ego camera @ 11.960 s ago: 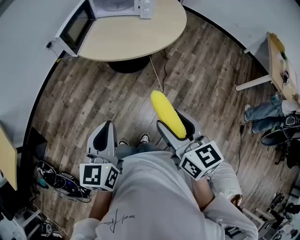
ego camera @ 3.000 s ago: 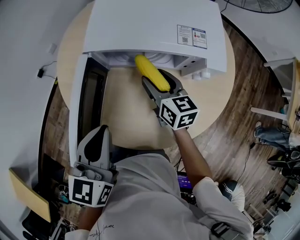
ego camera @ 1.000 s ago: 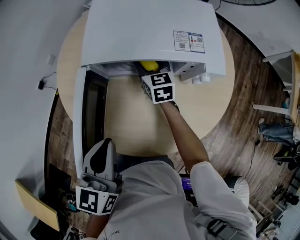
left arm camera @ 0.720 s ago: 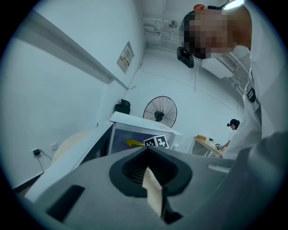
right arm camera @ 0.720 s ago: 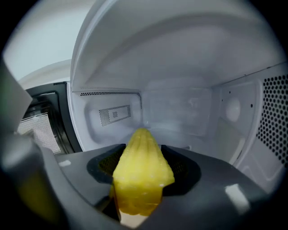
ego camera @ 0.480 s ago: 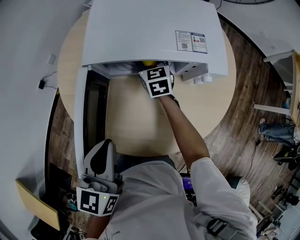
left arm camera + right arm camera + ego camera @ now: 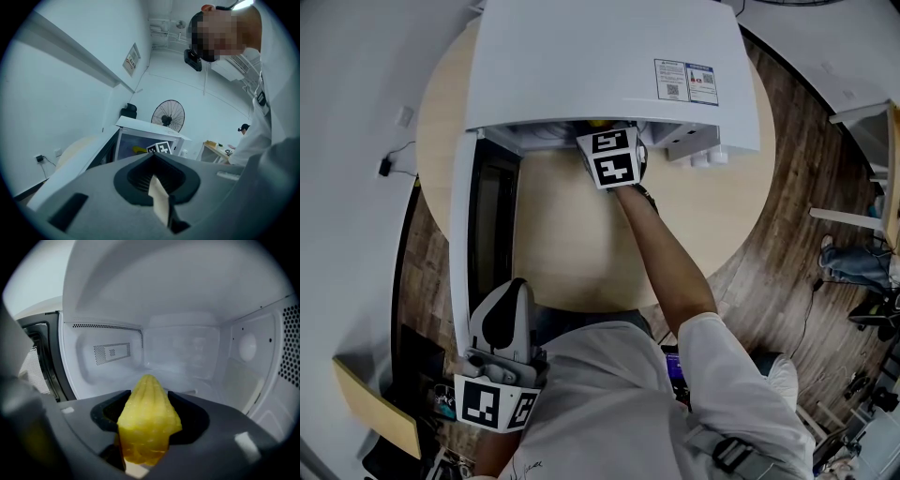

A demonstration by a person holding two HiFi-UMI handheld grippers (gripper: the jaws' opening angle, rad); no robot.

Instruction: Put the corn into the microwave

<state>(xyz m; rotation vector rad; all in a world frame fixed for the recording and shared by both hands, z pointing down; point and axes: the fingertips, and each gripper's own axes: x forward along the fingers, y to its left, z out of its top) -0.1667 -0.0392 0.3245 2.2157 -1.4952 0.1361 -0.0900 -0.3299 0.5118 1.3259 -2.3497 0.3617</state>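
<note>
A white microwave (image 7: 600, 66) stands on a round wooden table (image 7: 572, 253), its door (image 7: 483, 225) swung open to the left. My right gripper (image 7: 612, 157) reaches into the opening; in the head view only its marker cube and a sliver of yellow corn (image 7: 598, 123) show under the top edge. In the right gripper view the right gripper (image 7: 149, 404) is shut on the corn (image 7: 147, 420), which points into the white cavity (image 7: 183, 348) above its floor. My left gripper (image 7: 502, 314) hangs low by my body, shut and empty (image 7: 157, 197).
The open door edge juts toward me at the table's left side. A wall socket with a cable (image 7: 386, 167) lies beyond the table at the left. A fan (image 7: 168, 116) stands behind the microwave (image 7: 150, 136). A side table (image 7: 862, 122) is at the right.
Over the earlier frames I walked to the table and my right gripper carried the corn into the microwave opening, a little deeper in the last second. The left gripper stayed low.
</note>
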